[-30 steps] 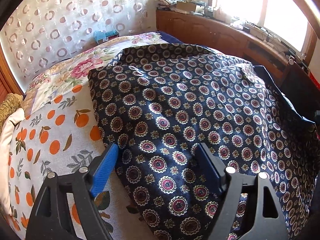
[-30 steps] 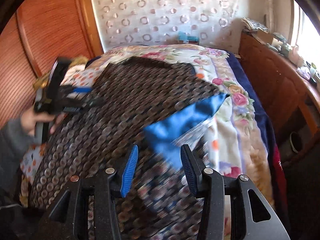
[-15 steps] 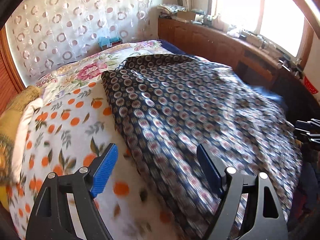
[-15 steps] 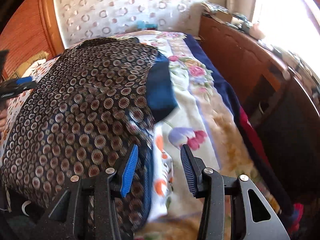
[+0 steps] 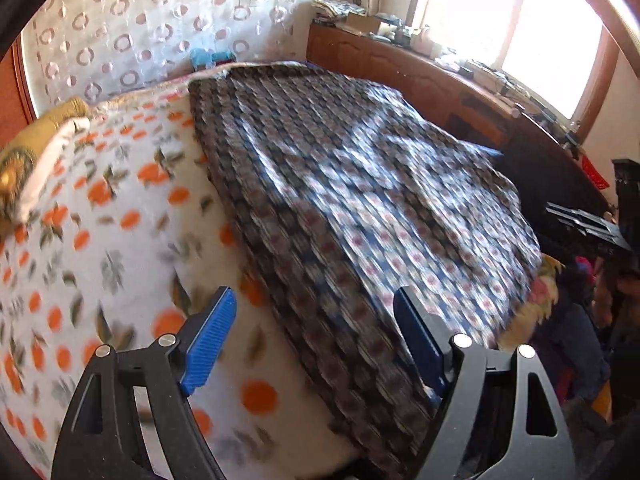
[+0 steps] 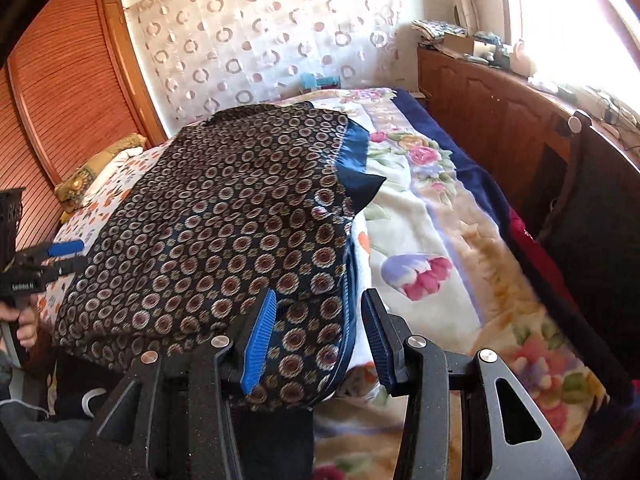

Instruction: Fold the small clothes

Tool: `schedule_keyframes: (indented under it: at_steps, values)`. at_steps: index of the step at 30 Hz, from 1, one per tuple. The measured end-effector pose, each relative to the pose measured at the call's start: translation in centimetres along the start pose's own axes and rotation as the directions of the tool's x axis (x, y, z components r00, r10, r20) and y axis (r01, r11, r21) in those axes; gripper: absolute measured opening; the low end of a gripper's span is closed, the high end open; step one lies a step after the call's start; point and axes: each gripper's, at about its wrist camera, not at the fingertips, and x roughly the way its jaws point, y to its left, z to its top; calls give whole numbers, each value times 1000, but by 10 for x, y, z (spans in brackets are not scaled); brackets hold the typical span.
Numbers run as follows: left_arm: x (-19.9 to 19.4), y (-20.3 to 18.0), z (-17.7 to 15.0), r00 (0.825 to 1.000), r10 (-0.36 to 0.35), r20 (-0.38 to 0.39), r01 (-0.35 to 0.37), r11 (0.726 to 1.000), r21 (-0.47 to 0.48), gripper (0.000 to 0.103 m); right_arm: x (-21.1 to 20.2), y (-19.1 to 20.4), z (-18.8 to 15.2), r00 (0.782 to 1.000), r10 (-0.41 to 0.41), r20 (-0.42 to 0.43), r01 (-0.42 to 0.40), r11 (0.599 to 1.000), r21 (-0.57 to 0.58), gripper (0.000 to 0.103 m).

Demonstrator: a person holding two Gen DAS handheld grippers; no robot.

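Both tongs gape over patterned cloth on bed.

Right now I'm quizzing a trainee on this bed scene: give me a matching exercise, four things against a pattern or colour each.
Things:
1. garment
2. blanket on the bed's right side
3. sheet on the bed's left side
4. curtain

Descriptions:
A. white with orange fruit
B. sheer white with rings
C. dark with round medallions
D. cream with large pink flowers

Pairs: 1-C, 2-D, 3-A, 4-B
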Motion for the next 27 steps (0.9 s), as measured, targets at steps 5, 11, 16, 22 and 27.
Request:
schedule_keyframes:
  at_steps: [5, 11, 16, 22, 27]
  values:
    - [4, -11, -27, 999, -40, -36, 39, 999, -14, 82, -5, -2, -11, 1000, -15, -2, 15, 1000, -1, 46]
    - [-2, -17, -35, 997, -70, -20, 69, 997, -38, 77, -5, -8, -14, 999, -29, -22, 29, 1000, 4, 46]
    - [-7, -27, -39, 995, -95, -25, 95, 996, -5, 29, -2, -11, -14, 999, -28, -21, 29, 1000, 9, 46]
    - [-32, -31, -26, 995, -95, 43, 94, 995, 31, 8, 3, -13, -17, 999, 25, -27, -24, 999, 31, 46]
    - [-51, -29, -13, 991, -98, 88, 95, 995, 39, 8, 12, -8, -21, 997, 68, -45, -67, 997, 29, 46]
